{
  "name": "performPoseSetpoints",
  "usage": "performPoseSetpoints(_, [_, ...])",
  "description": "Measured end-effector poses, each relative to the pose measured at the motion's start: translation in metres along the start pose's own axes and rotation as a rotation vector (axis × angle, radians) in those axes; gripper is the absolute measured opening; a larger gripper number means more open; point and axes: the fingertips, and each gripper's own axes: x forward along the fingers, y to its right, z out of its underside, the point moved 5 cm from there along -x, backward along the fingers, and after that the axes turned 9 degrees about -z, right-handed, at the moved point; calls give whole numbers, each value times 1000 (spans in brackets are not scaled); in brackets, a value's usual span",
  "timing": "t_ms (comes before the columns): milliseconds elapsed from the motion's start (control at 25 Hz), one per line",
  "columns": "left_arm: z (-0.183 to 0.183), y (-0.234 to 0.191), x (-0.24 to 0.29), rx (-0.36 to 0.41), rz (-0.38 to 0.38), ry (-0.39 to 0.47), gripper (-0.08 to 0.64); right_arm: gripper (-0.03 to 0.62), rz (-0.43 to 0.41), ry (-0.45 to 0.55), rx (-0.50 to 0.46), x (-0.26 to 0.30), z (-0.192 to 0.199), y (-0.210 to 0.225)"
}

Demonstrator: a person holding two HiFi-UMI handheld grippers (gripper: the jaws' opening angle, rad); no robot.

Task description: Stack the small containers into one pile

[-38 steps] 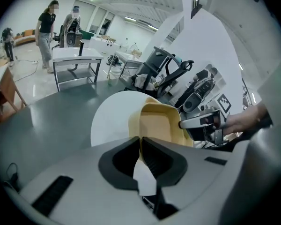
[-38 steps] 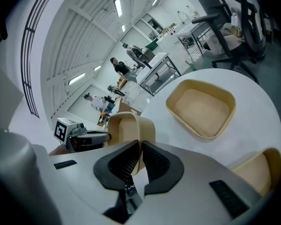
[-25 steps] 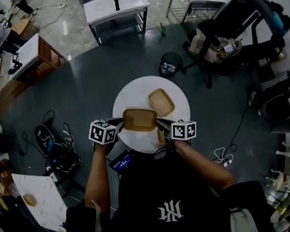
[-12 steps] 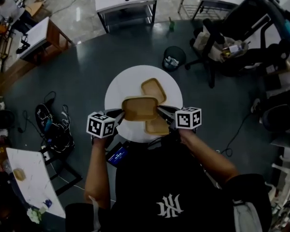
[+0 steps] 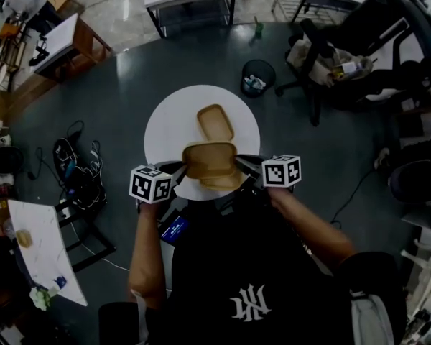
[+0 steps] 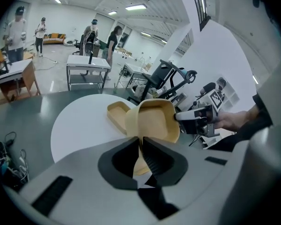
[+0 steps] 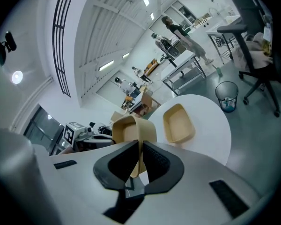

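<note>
Closest in, the left tongs (image 5: 177, 171) and right tongs (image 5: 243, 166) each pinch narrowly on an opposite short rim of a tan tray (image 5: 210, 159). Its long axis runs between them, above the near edge of a round white bench (image 5: 161, 121). A second tray (image 5: 223, 183) peeks out directly beneath, so lowering straight down looks likely. A third tray (image 5: 214, 123) lies farther back, apart, with a waste bin (image 5: 258, 76) beyond.
</note>
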Motion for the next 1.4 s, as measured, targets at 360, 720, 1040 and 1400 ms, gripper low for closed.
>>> performPoseSetpoints(360, [26,14,10,-47,-3,-75,31,54,-31,-29,72,-12,26,13])
performPoseSetpoints(720, [55,5,36,-34,91,-199,32,54,66,-8,203,-10,70,28])
performPoseSetpoints(1040, [74,5,59,-41,135,-260,32,53,120,-16,273,-14,100,46])
performPoseSetpoints(1400, [83,5,79,-54,146,-292,32,54,163,-10,293,-15,104,65])
